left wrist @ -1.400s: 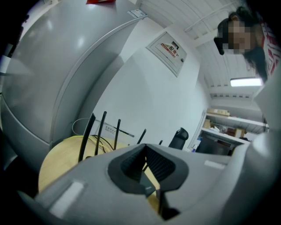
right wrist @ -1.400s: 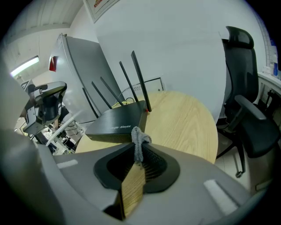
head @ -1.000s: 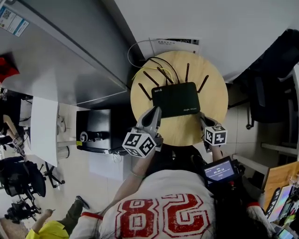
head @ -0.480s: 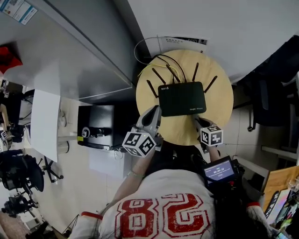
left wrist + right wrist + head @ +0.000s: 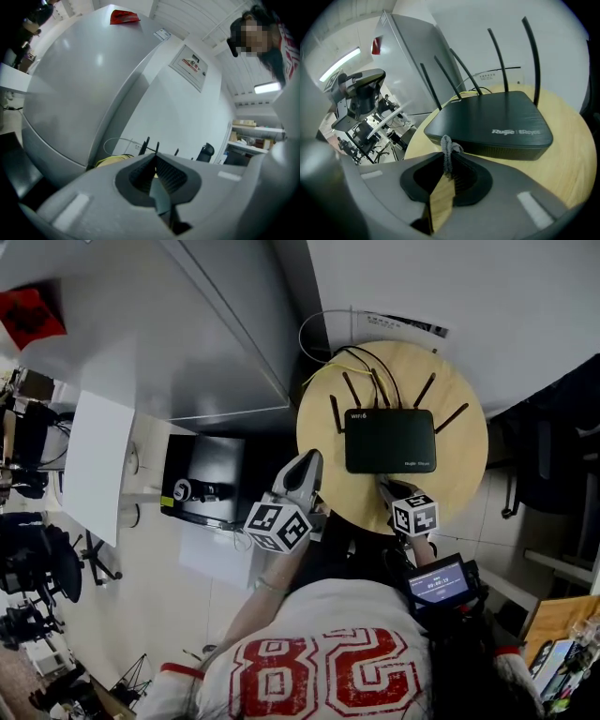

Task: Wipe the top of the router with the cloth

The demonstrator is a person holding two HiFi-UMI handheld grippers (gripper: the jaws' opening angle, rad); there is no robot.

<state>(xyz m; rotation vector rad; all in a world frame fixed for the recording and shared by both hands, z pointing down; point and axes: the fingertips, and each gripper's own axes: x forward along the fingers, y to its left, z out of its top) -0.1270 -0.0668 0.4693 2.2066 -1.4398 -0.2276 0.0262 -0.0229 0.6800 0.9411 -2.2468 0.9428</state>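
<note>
The black router [image 5: 389,440] with several upright antennas lies on a round wooden table [image 5: 459,484]. In the right gripper view the router [image 5: 487,119] is just ahead of the jaws. My right gripper [image 5: 383,487] hovers at the router's near edge, shut on a small bunch of grey cloth [image 5: 448,149] that pokes up between the jaws of the right gripper [image 5: 446,157]. My left gripper [image 5: 310,457] hangs at the table's left rim, apart from the router. Its jaws are shut with nothing between them, and the left gripper [image 5: 155,158] points up and over the table.
Yellow and black cables [image 5: 375,362] loop behind the router. A tall grey cabinet [image 5: 187,324] stands left of the table, with a black box [image 5: 202,488] on the floor beside it. A dark chair [image 5: 553,456] is to the right. A white wall [image 5: 469,287] backs the table.
The head view has swung, so the table now sits further right. The right gripper has slid left along the router's near edge. The left gripper now hangs at the table's left rim.
</note>
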